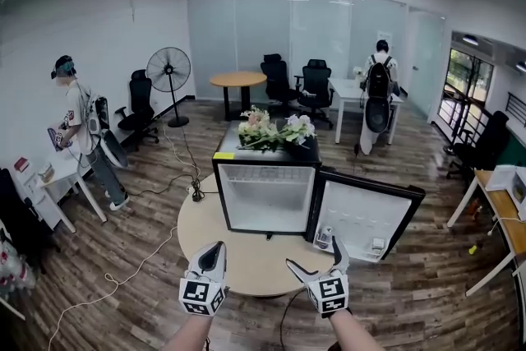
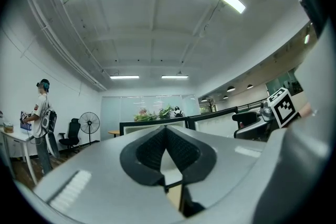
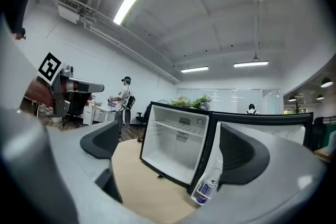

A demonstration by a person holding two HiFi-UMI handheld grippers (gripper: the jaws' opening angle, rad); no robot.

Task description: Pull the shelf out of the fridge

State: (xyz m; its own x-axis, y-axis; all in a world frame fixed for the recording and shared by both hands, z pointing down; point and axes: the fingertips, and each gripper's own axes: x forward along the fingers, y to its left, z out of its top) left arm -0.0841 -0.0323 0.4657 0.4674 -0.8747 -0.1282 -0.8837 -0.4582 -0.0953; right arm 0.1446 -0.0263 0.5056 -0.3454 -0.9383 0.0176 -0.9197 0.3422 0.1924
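Note:
A small black fridge (image 1: 219, 197) with a white inside stands on a round wooden table (image 1: 246, 263). Its door (image 1: 362, 214) hangs open to the right. In the right gripper view a white wire shelf (image 3: 178, 127) lies across the upper part of the fridge (image 3: 148, 134). My left gripper (image 1: 215, 251) hovers over the table in front of the fridge, its jaws shut with nothing between them (image 2: 166, 131). My right gripper (image 1: 316, 256) is beside it, short of the door, open and empty (image 3: 169, 139), with the fridge opening straight ahead.
Flowers (image 1: 275, 130) stand on top of the fridge. A can (image 3: 206, 190) sits low in the door rack. One person (image 1: 78, 127) stands at a desk on the left, another (image 1: 378, 90) at the back. A cable (image 1: 140, 259) trails over the floor on the left.

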